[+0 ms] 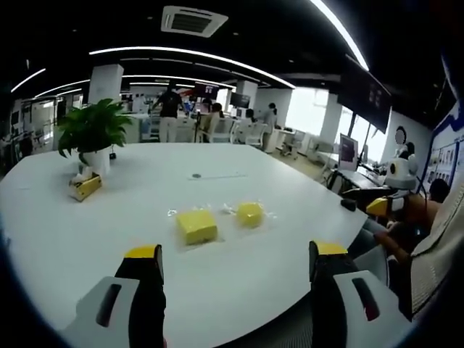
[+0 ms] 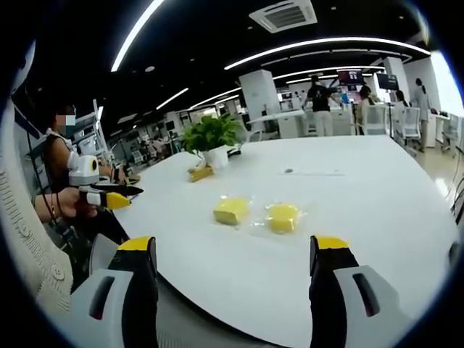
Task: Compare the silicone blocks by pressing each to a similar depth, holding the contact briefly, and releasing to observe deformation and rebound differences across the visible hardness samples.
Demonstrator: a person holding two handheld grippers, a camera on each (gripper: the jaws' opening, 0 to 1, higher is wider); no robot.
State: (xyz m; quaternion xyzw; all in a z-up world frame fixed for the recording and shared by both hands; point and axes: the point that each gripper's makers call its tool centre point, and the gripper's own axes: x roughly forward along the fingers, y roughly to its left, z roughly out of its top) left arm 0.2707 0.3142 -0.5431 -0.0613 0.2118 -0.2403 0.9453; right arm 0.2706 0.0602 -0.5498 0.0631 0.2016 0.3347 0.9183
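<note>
Two yellow silicone blocks lie on clear plastic sheets on the white table (image 1: 145,188). In the left gripper view the square block (image 1: 196,225) is nearer and the rounder block (image 1: 250,214) sits to its right. In the right gripper view the square block (image 2: 231,210) is on the left and the rounder block (image 2: 282,217) on the right. My left gripper (image 1: 235,257) hangs open short of the blocks, nothing between its yellow-tipped jaws. My right gripper (image 2: 233,250) is also open and empty, back from the table edge (image 2: 217,304).
A potted plant (image 1: 93,134) and a small yellow object (image 1: 85,187) stand at the table's far left. A seated person holding another gripper device (image 2: 98,190) is beside the table. Office chairs, desks and standing people (image 1: 170,109) fill the background.
</note>
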